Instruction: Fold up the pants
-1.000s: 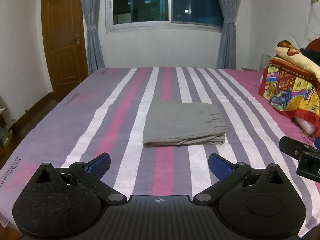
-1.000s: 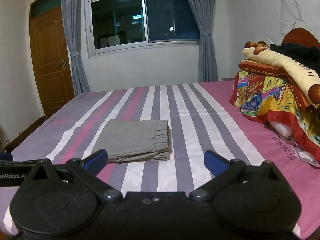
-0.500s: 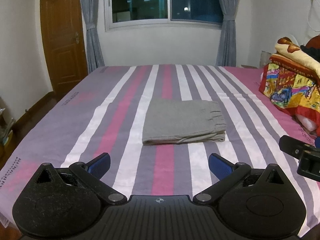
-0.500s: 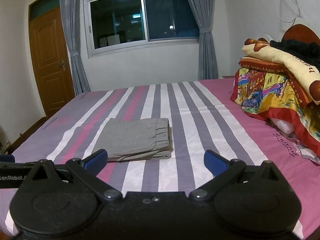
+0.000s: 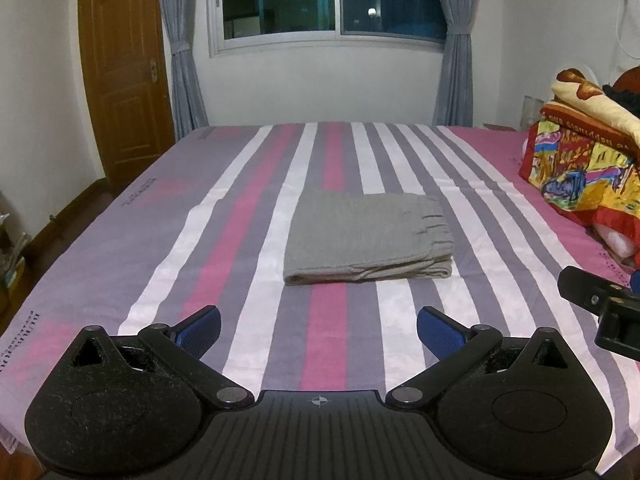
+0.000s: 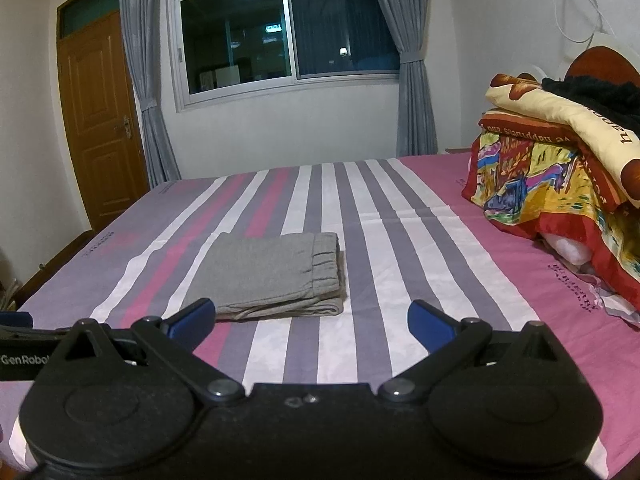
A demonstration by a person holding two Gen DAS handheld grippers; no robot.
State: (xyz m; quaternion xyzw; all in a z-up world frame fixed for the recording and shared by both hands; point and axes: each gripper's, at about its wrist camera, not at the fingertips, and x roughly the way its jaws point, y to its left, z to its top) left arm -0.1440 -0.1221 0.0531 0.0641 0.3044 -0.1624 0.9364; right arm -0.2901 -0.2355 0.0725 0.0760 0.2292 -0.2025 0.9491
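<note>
Grey pants (image 5: 366, 238) lie folded into a flat rectangle on the striped bed (image 5: 240, 216), elastic waistband to the right. In the right wrist view the same pants (image 6: 272, 276) sit left of centre. My left gripper (image 5: 319, 330) hangs open near the bed's front edge, well short of the pants, with nothing between its blue pads (image 5: 200, 328). Held at about the same distance, my right gripper (image 6: 310, 320) is also open and empty. Part of the right gripper (image 5: 600, 304) shows at the right edge of the left wrist view.
A heap of colourful blankets (image 6: 560, 160) with a dark garment on top fills the bed's right side. A wooden door (image 5: 124, 92) stands at the left, and a curtained window (image 5: 332, 0) behind. The floor drops off past the bed's left edge.
Both grippers have drawn back slightly and tilted up; the pants appear a little lower and farther in both views. The pants have not moved on the bed.
</note>
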